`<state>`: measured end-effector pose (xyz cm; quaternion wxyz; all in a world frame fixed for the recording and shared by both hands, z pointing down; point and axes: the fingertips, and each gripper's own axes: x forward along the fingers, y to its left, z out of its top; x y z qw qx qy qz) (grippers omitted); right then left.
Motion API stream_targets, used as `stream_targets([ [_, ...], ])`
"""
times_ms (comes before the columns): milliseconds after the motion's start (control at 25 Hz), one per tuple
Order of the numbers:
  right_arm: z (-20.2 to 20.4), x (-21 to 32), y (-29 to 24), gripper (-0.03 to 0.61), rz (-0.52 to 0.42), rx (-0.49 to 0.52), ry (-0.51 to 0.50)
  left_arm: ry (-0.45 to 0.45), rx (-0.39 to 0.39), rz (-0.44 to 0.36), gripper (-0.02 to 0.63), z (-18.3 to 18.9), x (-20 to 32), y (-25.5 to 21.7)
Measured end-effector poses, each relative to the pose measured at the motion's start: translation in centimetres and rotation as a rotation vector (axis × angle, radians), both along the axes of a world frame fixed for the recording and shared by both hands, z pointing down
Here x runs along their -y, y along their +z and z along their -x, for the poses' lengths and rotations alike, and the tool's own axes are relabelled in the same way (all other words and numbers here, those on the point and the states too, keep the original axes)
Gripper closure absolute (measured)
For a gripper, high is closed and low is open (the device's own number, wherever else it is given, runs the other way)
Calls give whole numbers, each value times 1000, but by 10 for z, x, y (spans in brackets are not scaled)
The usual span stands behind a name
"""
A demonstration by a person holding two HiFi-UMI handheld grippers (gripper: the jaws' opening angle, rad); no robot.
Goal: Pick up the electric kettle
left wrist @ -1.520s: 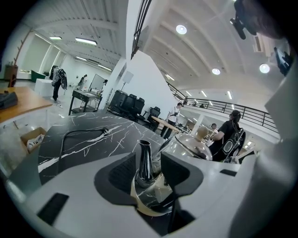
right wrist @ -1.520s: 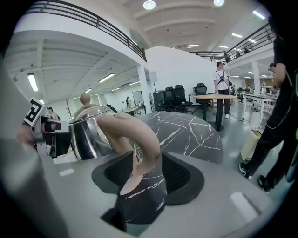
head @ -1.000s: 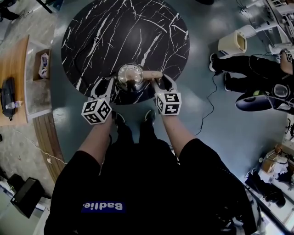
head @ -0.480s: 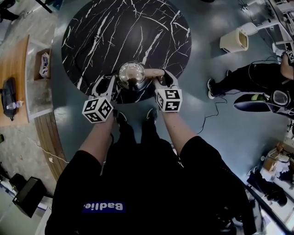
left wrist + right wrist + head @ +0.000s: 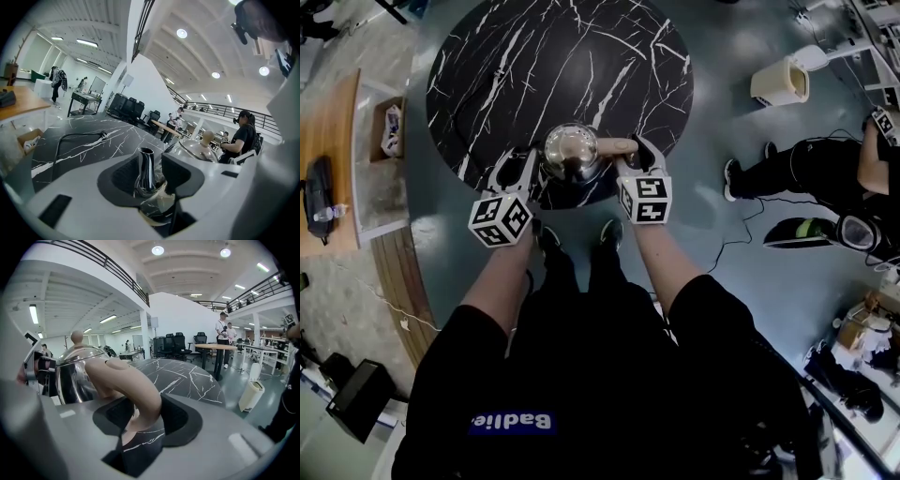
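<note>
Two grips bracket the kettle (image 5: 570,150): my left gripper (image 5: 520,161) pinches its spout (image 5: 146,168), my right gripper (image 5: 636,155) its handle (image 5: 136,390).

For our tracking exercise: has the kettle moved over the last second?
No. The kettle sits at the same spot by the table's near edge.

The head view looks steeply down on the table (image 5: 581,56) and kettle (image 5: 570,150). The left gripper view and right gripper view sit low, very near the kettle, facing outward across the table. All three share both.
</note>
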<state>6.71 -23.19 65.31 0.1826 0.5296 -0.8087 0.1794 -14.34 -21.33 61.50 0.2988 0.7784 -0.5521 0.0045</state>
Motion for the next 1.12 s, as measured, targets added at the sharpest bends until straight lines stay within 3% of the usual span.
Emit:
stream_targets([
  [200, -1, 2, 1, 428, 0, -29, -4, -3, 13, 7, 469, 0, 1, 2],
  [320, -1, 2, 3, 433, 5, -46, -7, -13, 17, 13, 526, 3, 1, 5],
  [1120, -2, 1, 1, 437, 10, -41, 3, -32, 14, 22, 528, 3, 0, 2],
])
